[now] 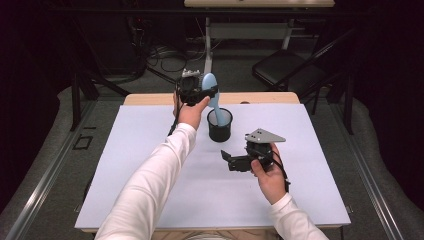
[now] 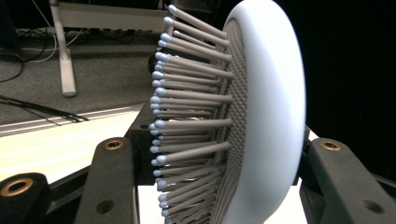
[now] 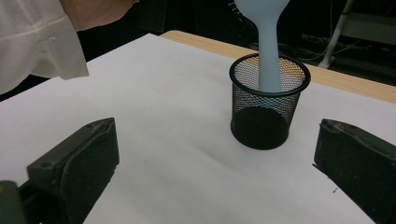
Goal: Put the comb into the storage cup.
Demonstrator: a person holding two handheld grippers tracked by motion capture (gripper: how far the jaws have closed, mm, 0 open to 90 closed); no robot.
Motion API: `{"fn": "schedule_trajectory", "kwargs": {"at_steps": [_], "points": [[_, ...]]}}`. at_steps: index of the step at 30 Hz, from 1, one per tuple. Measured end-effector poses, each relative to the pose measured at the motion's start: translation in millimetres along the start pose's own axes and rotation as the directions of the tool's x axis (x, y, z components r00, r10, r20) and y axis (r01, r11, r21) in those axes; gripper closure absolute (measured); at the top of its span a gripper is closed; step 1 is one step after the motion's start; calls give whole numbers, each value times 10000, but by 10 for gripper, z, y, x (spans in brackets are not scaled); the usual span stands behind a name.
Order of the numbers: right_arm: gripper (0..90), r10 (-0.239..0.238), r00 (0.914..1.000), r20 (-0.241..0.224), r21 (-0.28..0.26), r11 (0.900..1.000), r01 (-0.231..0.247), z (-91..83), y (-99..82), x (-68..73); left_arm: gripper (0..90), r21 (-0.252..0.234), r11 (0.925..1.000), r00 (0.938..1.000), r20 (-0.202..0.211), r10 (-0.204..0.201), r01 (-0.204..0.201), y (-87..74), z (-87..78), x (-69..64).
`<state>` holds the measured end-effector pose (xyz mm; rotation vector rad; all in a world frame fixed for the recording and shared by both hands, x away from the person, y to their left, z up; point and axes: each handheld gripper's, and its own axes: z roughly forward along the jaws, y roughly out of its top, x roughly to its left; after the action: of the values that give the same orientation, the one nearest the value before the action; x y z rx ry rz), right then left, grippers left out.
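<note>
High view: left gripper [image 1: 200,92] is clamped on the head of the pale blue hairbrush [image 1: 211,89], handle down inside the black mesh cup [image 1: 219,125] at the far middle of the white table [image 1: 150,200]; right gripper [image 1: 239,161] hangs spread and empty near the cup, dark room with cables and a folding chair [image 1: 285,70] behind. Left gripper view: jaws pinch the brush head by its rim, bristles [image 2: 187,116] sideways, so a slip on the smooth plastic looks possible. Right gripper view: the light cup stands free, so the leaning handle could tip it on release.
</note>
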<state>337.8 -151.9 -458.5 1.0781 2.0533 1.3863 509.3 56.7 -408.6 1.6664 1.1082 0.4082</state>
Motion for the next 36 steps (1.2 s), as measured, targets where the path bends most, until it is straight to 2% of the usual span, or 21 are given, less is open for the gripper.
{"fn": "schedule_trajectory", "kwargs": {"at_steps": [20,36], "points": [[0,121,9999,105,67,9999,-122,-3,-23,-43,478,426,9972,9980,-105,627,-622,-92,43,-11],[0,186,9997,131,62,9998,-187,-11,-28,-48,478,515,9971,9982,-140,576,-568,-131,92,-8]]}}
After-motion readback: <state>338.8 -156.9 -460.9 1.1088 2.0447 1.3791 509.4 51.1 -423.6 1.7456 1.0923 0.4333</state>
